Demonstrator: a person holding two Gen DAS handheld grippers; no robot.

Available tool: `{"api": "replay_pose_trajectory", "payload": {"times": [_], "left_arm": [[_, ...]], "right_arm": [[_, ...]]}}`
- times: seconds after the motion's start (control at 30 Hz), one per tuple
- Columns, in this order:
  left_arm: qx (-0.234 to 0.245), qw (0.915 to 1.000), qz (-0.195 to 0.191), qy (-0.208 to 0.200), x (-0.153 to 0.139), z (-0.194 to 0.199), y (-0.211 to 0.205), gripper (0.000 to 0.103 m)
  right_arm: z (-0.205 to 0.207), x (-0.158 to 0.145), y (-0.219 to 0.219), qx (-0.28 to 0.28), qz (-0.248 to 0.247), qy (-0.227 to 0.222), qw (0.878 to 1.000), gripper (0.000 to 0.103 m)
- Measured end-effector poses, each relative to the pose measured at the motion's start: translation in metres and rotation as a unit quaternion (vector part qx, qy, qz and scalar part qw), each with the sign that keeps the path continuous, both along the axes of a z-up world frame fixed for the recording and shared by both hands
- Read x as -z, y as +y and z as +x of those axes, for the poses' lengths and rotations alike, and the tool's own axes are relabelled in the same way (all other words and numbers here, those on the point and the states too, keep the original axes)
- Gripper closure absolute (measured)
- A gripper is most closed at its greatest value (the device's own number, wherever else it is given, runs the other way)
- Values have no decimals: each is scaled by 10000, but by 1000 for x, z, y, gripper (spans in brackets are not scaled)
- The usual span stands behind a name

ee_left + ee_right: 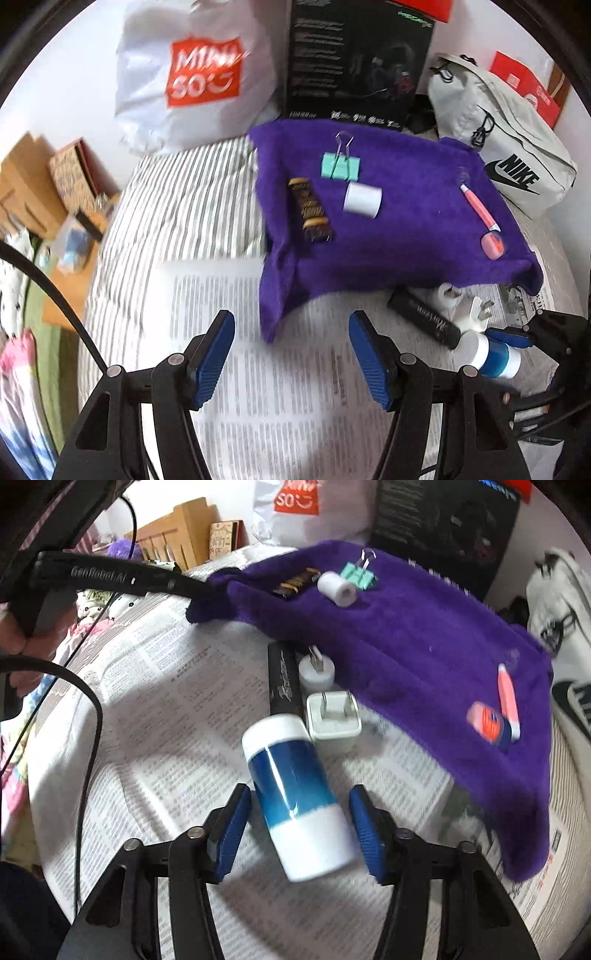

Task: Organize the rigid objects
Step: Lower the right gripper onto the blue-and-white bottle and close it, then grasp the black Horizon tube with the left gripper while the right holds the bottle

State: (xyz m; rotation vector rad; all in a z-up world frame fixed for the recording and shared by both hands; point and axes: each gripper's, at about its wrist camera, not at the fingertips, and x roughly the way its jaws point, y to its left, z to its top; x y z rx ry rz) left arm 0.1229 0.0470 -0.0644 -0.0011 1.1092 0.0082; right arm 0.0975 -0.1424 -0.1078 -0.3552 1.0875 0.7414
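Newspaper (155, 709) covers the striped bed as the work surface. Over it the left gripper (291, 354) hangs with jaws apart and nothing between them. The right gripper (300, 825) straddles a blue-and-white bottle (295, 797) lying on the paper, blue pads (364, 830) beside it but not clearly pressing. Just beyond lie a white charger (332, 720) and black tube (282, 679); farther off, a purple cloth (388, 221) carries a teal binder clip (340, 166) and white roll (362, 199).

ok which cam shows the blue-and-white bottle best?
Right wrist: the blue-and-white bottle lies large and whole between the right gripper pads, apparently untouched. Left wrist catches it small, blurred, near the lower right edge.
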Motion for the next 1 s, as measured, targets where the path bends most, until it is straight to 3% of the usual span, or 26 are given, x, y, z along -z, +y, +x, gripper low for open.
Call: {"api": "replay_pose_trajectory", "payload": {"times": [0.17, 0.27, 0.4, 0.6, 1.0], "left_arm": [[-19, 9999, -102, 81, 9, -8, -1, 41], [62, 9997, -204, 115, 13, -10, -10, 41], [238, 9988, -390, 202, 20, -7, -33, 41], [498, 9973, -379, 392, 33, 5, -78, 41], [26, 9974, -336, 635, 47, 23, -102, 34]], "right_arm": [[-3, -5, -8, 214, 232, 227, 9992, 63], [-11, -17, -28, 627, 513, 371, 9960, 66], [-23, -24, -74, 1563, 678, 419, 9845, 66], [-26, -16, -128, 2645, 621, 248, 9621, 66], [-38, 6, -120, 2404, 650, -63, 9685, 66]]}}
